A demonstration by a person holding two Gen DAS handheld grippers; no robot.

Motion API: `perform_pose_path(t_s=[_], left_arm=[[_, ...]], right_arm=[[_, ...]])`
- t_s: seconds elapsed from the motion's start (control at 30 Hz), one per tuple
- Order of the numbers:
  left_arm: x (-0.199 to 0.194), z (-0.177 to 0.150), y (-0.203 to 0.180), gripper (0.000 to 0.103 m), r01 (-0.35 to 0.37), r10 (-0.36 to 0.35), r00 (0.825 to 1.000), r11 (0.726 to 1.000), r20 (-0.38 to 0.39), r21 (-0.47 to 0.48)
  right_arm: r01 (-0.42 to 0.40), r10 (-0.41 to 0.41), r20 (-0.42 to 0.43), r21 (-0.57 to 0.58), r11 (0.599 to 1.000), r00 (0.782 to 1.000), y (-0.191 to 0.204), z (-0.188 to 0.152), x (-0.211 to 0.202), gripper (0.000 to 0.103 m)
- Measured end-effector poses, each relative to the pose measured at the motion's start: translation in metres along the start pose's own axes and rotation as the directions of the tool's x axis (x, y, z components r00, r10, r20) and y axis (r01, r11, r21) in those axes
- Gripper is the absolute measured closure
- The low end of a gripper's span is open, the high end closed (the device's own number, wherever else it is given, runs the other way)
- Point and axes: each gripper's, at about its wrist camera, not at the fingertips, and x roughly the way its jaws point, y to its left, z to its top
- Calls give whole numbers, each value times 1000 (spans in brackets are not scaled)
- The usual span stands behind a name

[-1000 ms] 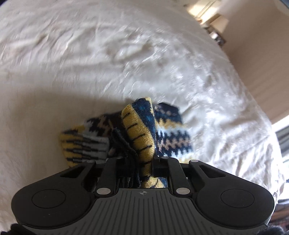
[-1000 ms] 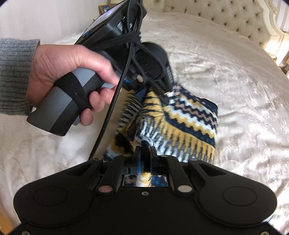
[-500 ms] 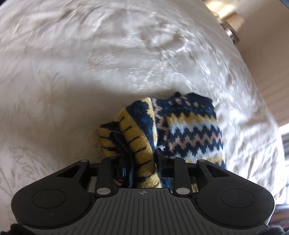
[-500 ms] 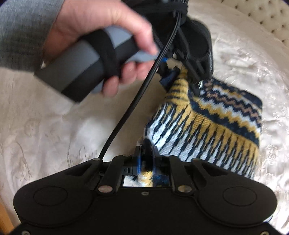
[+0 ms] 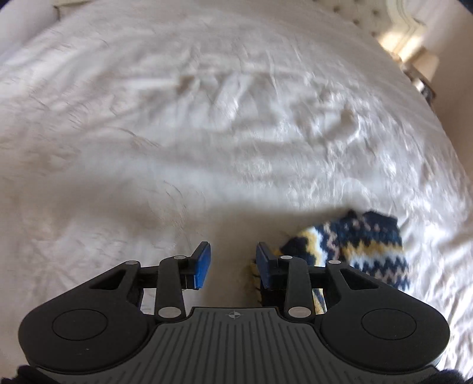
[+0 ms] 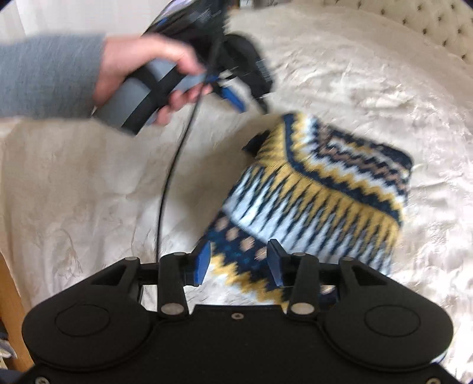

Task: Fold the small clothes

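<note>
The white bedspread [image 5: 207, 118] fills nearly everything I see, rumpled and faintly patterned, with a tufted headboard [image 6: 428, 26] at its far edge. I place everything else from the folded knit garment [image 6: 319, 189], a small navy, yellow and white zigzag piece lying flat on the bedspread.

My left arm's grey sleeve [image 6: 47, 76] comes in from the far left of the garment, well clear of it, and my left hand [image 6: 142, 68] grips the grey handle. A black cable [image 6: 168, 183] hangs from that handle, dropping down beside the garment's left edge.

My right gripper [image 6: 238, 261] sits right over the garment's near edge. Its jaws are opening, blue pads [image 6: 202, 263] standing apart, and the navy-and-yellow knit shows between them without either pad pressing on it.

My left gripper [image 5: 233, 264] is up off the garment's far left corner, just beside it and not touching, blurred in the right wrist view [image 6: 233, 94]. Its jaws are opening too, with only bare bedspread in the gap. In the left wrist view the garment [image 5: 354, 245] lies just right of my right-hand finger [image 5: 263, 265], partly tucked behind it; whether the knit brushes that finger's outer side I cannot tell.
</note>
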Motion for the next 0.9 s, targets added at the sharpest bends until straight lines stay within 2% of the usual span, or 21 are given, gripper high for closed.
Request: perform_pose_path(t_s=[0.07,0.2,0.27,0.37,0.53,0.57,0.63,0.77,0.9], left_arm=[[-18,-4,-8,70,10,-10,999,1000,39,-1],[-46,-28,-45,70,50,-57,995,995,76,81],[-45,-41,-63,70,88,-95,993,991,65,104],[-33,-54,-81,70,82,-89,995,987,44,136],[-8,-85,-70,70,50,-46,998,995,-39,86],[-5,-91,-66,70,37,-32,998,995,-47,95],[-1,-98,-58,70,30,-24,998,993,-55,114],[2,-95,-52,70,39,-33,997,994,-63,97],[3,-91,-55,70,25,-18,998,993,-68,116]], right_arm=[[13,-14,35,24,1000,999,-16,6,-8,51],[20,-26,55,108,994,998,-60,21,-3,53],[42,-50,44,158,987,998,-87,29,8,71],[68,-78,35,237,969,996,-124,39,23,73],[27,-28,-1,305,952,1000,-169,57,60,72],[41,-37,-19,309,950,999,-175,58,69,74],[50,-34,-54,323,945,998,-185,61,86,84],[79,-55,-85,321,944,995,-197,66,110,84],[106,-80,-81,401,910,994,-208,69,108,80]])
